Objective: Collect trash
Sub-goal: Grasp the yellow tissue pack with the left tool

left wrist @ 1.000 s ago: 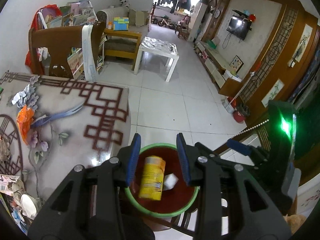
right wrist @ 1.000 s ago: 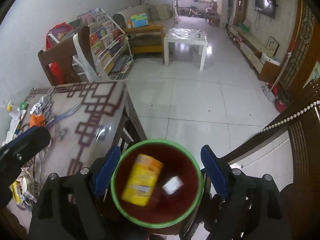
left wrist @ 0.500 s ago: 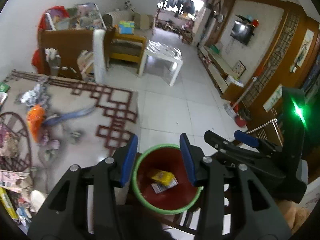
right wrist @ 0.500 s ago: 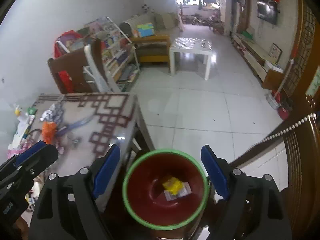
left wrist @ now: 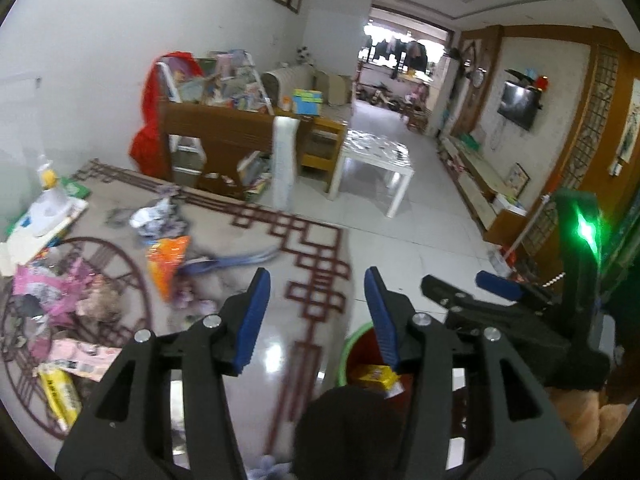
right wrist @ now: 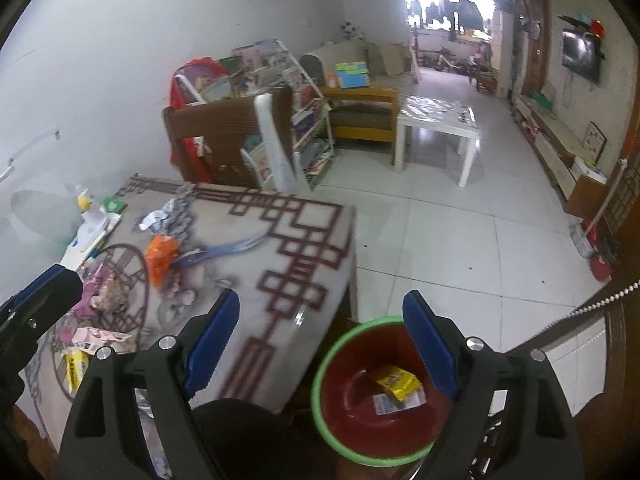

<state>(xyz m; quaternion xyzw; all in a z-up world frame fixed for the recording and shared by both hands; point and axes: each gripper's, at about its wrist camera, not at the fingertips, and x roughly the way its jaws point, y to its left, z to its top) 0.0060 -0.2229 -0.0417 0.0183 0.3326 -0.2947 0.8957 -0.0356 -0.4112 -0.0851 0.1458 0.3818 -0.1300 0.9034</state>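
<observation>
My left gripper (left wrist: 316, 316) hangs over the patterned table (left wrist: 280, 344), jaws opening, nothing between the blue pads. My right gripper (right wrist: 320, 340) stands wide open and empty above the table edge and the red bin with a green rim (right wrist: 320, 364). Down in the bin lie a yellow packet (right wrist: 394, 384) and a white slip (right wrist: 384, 402). Trash on the table includes an orange wrapper (left wrist: 168, 260), crumpled white paper (left wrist: 154, 216), pink wrappers (left wrist: 60, 288) and a yellow packet (left wrist: 60, 392). The left wrist view also catches the bin (left wrist: 352, 344) and the right gripper (left wrist: 468, 288).
A wooden chair (right wrist: 224, 140) stands at the table's far side, with a book rack (right wrist: 280, 80) behind it. A white bottle and boxes (left wrist: 48, 208) sit at the table's left edge. White side table (right wrist: 436, 120) and tiled floor (right wrist: 440, 240) lie beyond.
The yellow packet dropped to the bottom of the bin. Both grippers rose and swung left from above the bin toward the table. The left jaws widened.
</observation>
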